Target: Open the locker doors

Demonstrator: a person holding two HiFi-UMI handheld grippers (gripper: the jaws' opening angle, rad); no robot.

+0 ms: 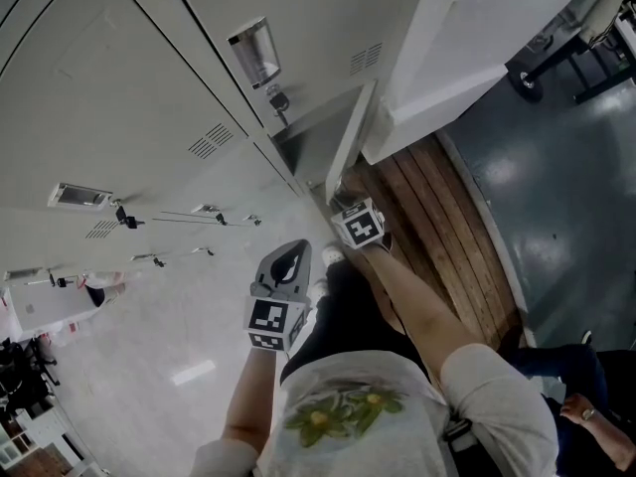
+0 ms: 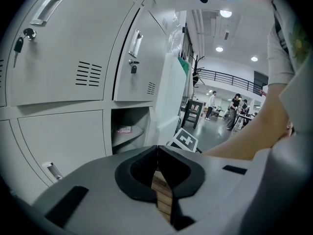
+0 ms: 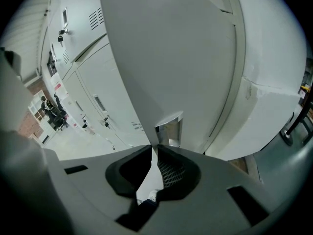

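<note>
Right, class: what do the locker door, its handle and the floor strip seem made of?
The locker door looks like painted sheet metal: matt pale grey, punched vent slots. Its recessed handle looks like bare polished metal, mirror-bright. The floor strip seems wood planks: brown, parallel seams.

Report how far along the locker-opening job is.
Done: one lower locker stands open, its shelf showing. In hand: the right gripper is clamped on that locker's door edge. Left: the neighbouring doors are shut; the left gripper waits, shut and empty.
</note>
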